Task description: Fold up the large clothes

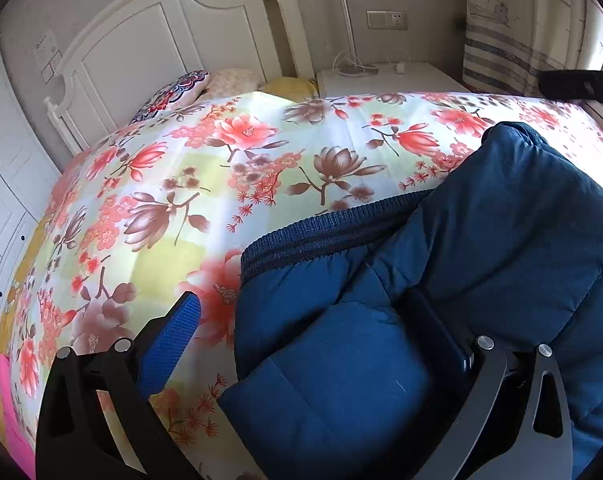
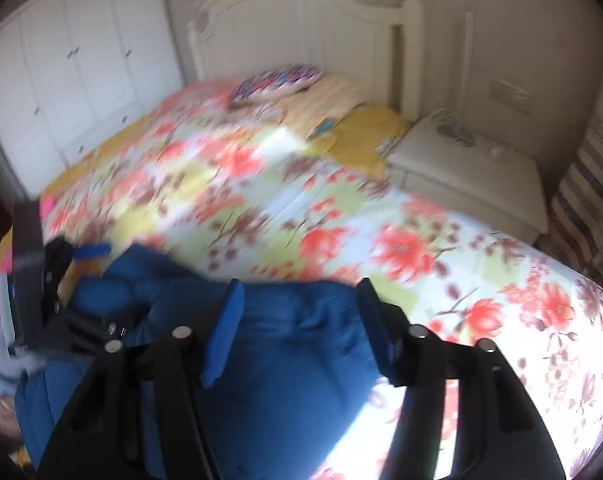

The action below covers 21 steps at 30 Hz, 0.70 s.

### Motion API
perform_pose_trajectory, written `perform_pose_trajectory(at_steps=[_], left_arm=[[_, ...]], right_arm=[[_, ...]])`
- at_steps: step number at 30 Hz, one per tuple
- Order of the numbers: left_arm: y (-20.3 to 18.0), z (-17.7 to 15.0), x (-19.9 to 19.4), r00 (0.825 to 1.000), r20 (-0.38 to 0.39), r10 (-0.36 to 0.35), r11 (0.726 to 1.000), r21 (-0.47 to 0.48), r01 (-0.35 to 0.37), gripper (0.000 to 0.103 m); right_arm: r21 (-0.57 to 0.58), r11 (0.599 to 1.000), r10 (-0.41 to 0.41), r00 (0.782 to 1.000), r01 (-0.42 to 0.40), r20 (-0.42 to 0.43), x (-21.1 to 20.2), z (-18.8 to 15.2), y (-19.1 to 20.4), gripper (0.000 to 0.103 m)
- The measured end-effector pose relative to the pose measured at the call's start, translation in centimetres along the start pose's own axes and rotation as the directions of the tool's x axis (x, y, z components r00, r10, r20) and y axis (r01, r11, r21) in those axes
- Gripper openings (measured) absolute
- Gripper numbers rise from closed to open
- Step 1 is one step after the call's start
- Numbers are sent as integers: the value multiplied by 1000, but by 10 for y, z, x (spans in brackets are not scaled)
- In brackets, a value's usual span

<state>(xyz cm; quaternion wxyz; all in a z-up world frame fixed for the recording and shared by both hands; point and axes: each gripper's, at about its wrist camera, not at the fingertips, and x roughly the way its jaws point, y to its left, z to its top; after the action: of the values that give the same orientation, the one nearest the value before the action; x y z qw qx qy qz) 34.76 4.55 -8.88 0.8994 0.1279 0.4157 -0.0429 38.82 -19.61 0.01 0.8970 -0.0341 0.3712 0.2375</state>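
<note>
Floral bedding (image 1: 229, 168) covers the whole bed, running to a white headboard (image 1: 157, 40) at the far end, with a nightstand (image 2: 469, 176) at the far right and white wardrobe doors (image 2: 61, 92) along the left wall. You have the dark blue padded jacket (image 1: 441, 280) lying at the near edge of the bed, bunched rather than flat, its ribbed hem band (image 1: 325, 236) turned toward the headboard.

Your left gripper (image 1: 313, 332) stands wide apart at the jacket's near left corner: one blue pad (image 1: 169, 344) hangs over bare bedding while the other finger is sunk into the fabric at the right. Nothing is pinched, so you hold nothing there. Your right gripper (image 2: 297, 328) hovers over the jacket's far edge with its jaws partly apart and fabric showing behind the gap; the view is blurred, but the pads do not appear to press on cloth.

Both claws sit at the jacket's edges, probably so you can take two points and spread or fold the garment across the open bedding. The padded fabric will likely spring back, so grip deep.
</note>
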Motion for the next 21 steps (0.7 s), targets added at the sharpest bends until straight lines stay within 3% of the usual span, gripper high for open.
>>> perform_pose_trajectory(at_steps=[4, 5, 7, 10, 12, 14, 15, 16, 18, 21], left_arm=[[6, -5, 2, 999, 13, -36, 998, -41, 36, 99], [7, -3, 4, 999, 14, -39, 998, -48, 40, 99], [11, -5, 6, 998, 17, -67, 995, -76, 68, 99], [13, -7, 6, 996, 29, -80, 993, -86, 82, 99], [12, -8, 6, 996, 34, -79, 993, -86, 82, 99], [14, -9, 6, 995, 40, -88, 991, -96, 92, 99], [15, -9, 7, 995, 41, -93, 990, -100, 96, 99], [15, -9, 7, 994, 42, -98, 989, -104, 101, 99], [16, -11, 7, 994, 42, -100, 988, -111, 104, 99], [18, -12, 9, 992, 44, -117, 985, -119, 121, 99]], right_arm=[[-59, 998, -11, 993, 4, -117, 57, -25, 12, 41], [-31, 999, 16, 996, -19, -93, 63, -28, 11, 43], [40, 997, 64, 990, -59, -126, 68, -23, 2, 43], [-72, 997, -22, 983, 9, -180, 62, -8, 16, 42], [-139, 988, -84, 987, 65, -134, 48, 2, 27, 42], [-147, 989, -51, 993, 35, -107, 42, 5, 38, 42], [-171, 985, -33, 989, 8, -144, 51, 1, 46, 42], [-221, 975, -60, 979, 16, -194, 67, -8, 56, 43], [-341, 936, -151, 974, 86, -167, 80, -21, 73, 45], [-376, 917, -216, 959, 134, -183, 85, -17, 82, 44]])
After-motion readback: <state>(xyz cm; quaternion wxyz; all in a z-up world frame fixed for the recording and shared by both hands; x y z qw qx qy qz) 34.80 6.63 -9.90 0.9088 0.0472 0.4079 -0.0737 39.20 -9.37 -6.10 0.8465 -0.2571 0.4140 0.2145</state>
